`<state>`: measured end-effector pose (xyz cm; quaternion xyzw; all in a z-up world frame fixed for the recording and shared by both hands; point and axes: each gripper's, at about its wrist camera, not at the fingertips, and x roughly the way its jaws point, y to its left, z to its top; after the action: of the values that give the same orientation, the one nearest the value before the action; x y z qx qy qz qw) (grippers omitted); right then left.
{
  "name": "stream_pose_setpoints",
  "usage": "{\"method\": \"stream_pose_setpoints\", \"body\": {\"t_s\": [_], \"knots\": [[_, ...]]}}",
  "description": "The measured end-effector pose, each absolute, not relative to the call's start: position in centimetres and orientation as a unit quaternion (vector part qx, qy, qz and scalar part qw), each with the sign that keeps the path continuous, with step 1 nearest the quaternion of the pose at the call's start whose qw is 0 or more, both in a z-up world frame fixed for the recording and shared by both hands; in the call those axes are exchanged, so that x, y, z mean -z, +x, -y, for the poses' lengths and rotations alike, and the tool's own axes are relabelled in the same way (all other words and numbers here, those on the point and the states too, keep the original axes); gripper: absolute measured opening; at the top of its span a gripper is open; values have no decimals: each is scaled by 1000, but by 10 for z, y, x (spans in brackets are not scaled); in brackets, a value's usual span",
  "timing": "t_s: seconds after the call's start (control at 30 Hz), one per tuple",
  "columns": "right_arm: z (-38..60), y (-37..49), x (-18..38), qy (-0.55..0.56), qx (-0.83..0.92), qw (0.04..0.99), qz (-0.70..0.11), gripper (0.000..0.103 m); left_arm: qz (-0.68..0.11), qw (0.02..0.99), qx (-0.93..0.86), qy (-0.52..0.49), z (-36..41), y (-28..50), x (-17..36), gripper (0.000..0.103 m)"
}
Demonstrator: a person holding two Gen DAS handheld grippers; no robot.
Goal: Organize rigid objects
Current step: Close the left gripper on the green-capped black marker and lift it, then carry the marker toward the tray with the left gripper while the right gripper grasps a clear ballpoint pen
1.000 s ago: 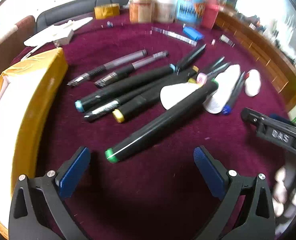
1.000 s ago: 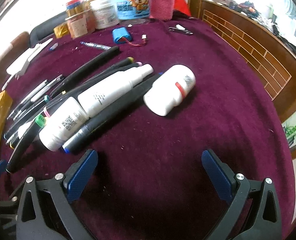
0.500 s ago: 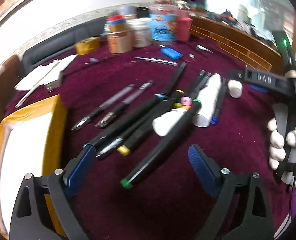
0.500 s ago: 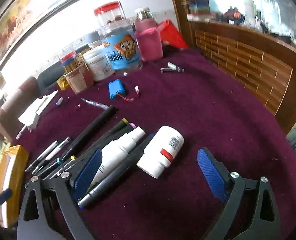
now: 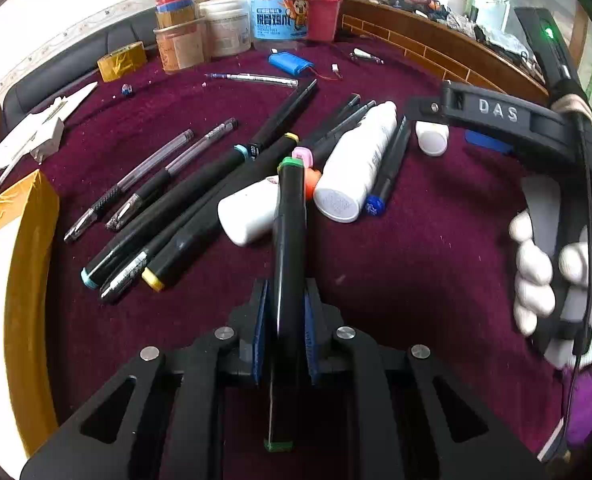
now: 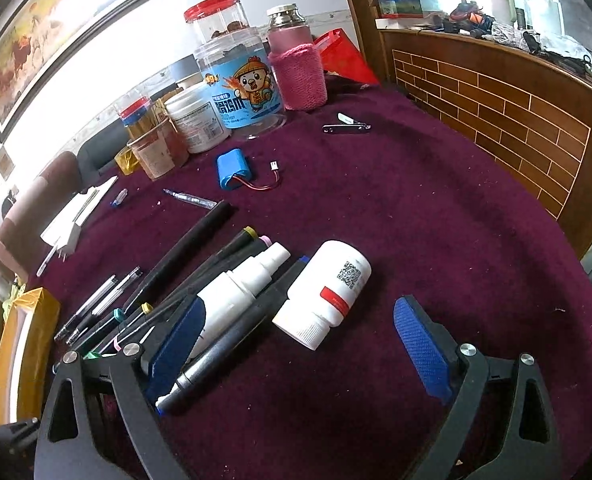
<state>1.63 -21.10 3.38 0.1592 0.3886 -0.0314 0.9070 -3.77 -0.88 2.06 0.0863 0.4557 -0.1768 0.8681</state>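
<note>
Left gripper (image 5: pixel 286 334) pinches a black marker (image 5: pixel 288 240) between its blue pads, the green-capped barrel pointing straight ahead over the maroon tablecloth (image 5: pixel 407 264). Beyond its tip lies a heap of pens (image 5: pixel 168 200) and markers, with two white bottles (image 5: pixel 357 168) among them — one touching the held marker's left side. Right gripper (image 6: pixel 296 344) hangs with jaws spread wide above a white pill bottle (image 6: pixel 325 292) lying on its side, just beside a spray bottle (image 6: pixel 240 288). Jars (image 6: pixel 242 80) stand at the table's far edge.
</note>
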Motion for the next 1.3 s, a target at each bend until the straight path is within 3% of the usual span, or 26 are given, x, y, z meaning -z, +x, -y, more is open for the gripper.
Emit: {"method": "stream_pose_setpoints", "body": {"t_s": [0.17,0.33,0.67,1.0,1.07,1.13,1.3], "knots": [[209,17,-34,158,31,907,-390,92,-445,876,169,75,19,-29,-17,19],[212,18,-31,169,29,903,-393,92,-441,880,178,-3,-8,-43,-28,12],[218,17,-28,189,22,898,-398,92,-338,911,196,-131,-102,-119,-100,12],[132,39,-89,94,-86,895,-428,93,-298,919,173,-189,-183,-140,-104,12],[103,58,-86,103,-131,875,-454,88,-298,917,168,-207,-197,-138,-99,12],[76,75,-80,127,-172,851,-480,70,-297,916,161,-214,-208,-137,-96,12],[8,110,-52,152,-220,801,-536,59,-288,919,155,-222,-234,-138,-95,12]]}}
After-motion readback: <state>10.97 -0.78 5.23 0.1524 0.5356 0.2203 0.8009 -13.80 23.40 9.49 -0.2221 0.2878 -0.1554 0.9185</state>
